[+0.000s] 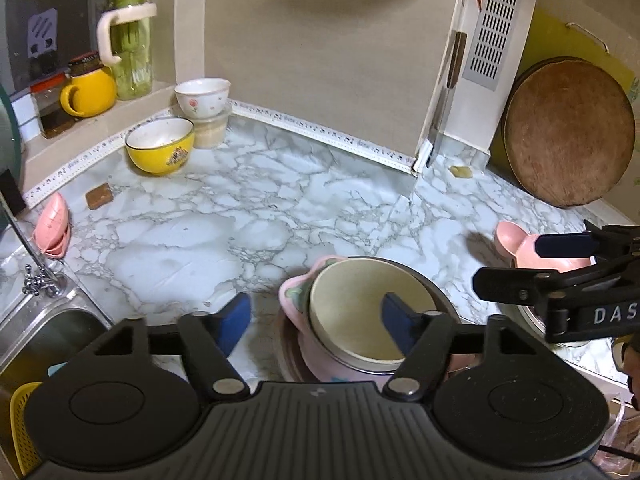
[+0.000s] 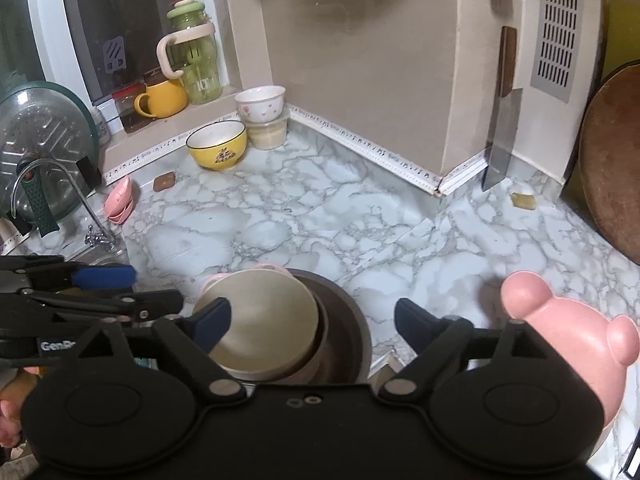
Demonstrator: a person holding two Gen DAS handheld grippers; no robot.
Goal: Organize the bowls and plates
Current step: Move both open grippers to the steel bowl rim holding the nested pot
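At the counter's front edge a cream dish (image 1: 360, 312) lies in a pink flowered plate (image 1: 292, 300), and both lie on a dark plate (image 1: 436, 292). My left gripper (image 1: 316, 318) hangs open over this stack, one finger above the cream dish and the other left of the pink rim, gripping nothing. In the right wrist view my right gripper (image 2: 312, 318) also stands open over the stack (image 2: 264, 324), empty. A pink bear-shaped dish (image 2: 560, 328) sits just right of it. Further back are a yellow bowl (image 1: 160, 144) and a white flowered bowl (image 1: 202, 96) on a plastic tub.
A steel sink (image 1: 40, 328) with a tap lies at the left. A round wooden board (image 1: 568, 132) leans at the right, and a cleaver (image 2: 502, 136) hangs on the wall corner. Pink scoops (image 1: 52, 224), a green bottle and a yellow mug (image 1: 86, 92) stand near the sill.
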